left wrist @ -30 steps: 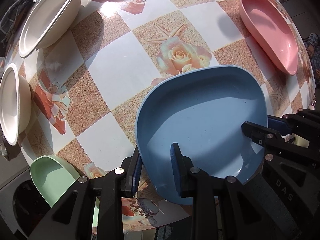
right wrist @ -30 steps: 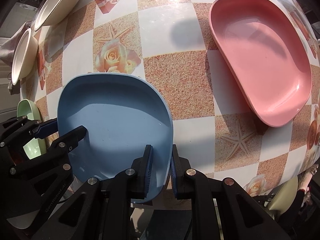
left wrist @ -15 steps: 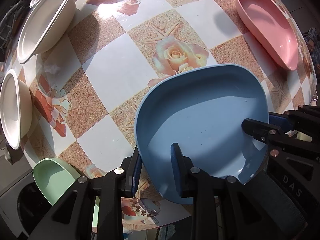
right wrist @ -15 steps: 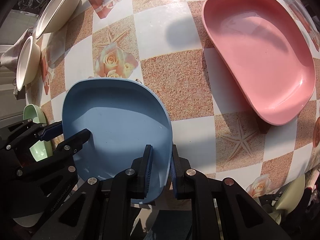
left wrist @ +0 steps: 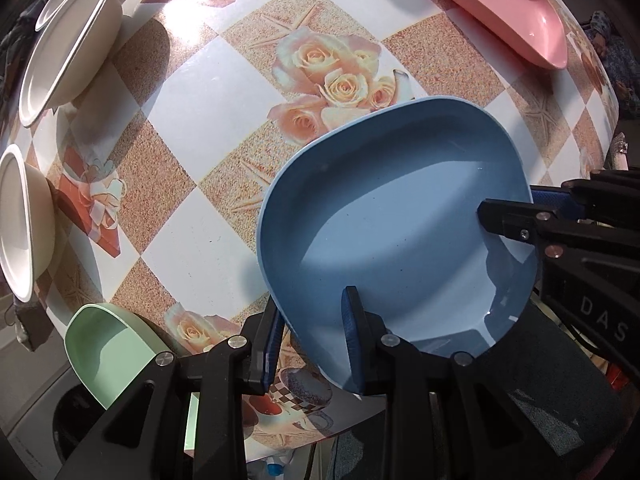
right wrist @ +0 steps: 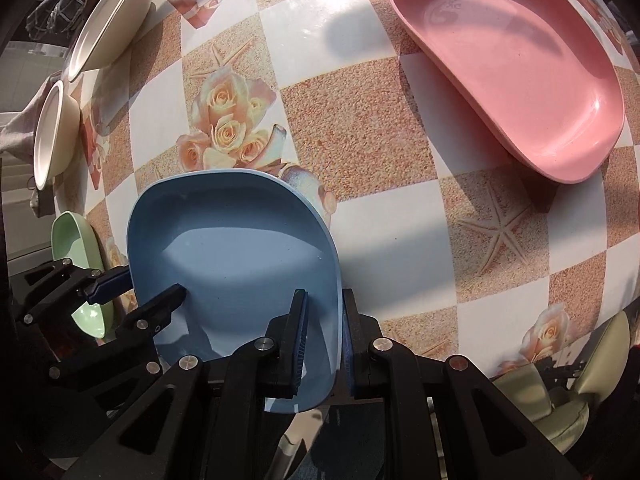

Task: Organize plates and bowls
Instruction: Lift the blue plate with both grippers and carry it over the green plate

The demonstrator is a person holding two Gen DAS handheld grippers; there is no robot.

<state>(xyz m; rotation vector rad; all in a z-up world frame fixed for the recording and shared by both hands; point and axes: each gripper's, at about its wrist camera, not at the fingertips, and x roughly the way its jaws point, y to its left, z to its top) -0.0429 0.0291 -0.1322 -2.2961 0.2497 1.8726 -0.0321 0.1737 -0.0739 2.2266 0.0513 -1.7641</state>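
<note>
A blue plate (left wrist: 396, 216) (right wrist: 236, 252) hangs above the near part of the table, gripped at two spots on its rim. My left gripper (left wrist: 312, 312) is shut on its near left rim, one finger inside and one outside. My right gripper (right wrist: 324, 312) is shut on the near right rim; it also shows in the left wrist view as the right gripper (left wrist: 516, 208) at the plate's right side. The left gripper (right wrist: 136, 288) appears at the plate's left in the right wrist view. A pink plate (right wrist: 516, 64) (left wrist: 504, 4) lies on the table at the far right.
Two cream bowls (left wrist: 64, 40) (left wrist: 20, 220) stand at the table's far left, also seen as cream bowls (right wrist: 108, 24) (right wrist: 52, 132). A green plate (left wrist: 108, 352) (right wrist: 76, 248) sits at the near left edge. The floral checked tablecloth (right wrist: 352, 136) covers the table. A pale seat (right wrist: 588, 368) shows beyond the near right edge.
Both grippers have carried the blue plate a little toward the right, nearer the pink plate, with a slight roll. The rose print now lies farther left of the plate. Grips are unchanged.
</note>
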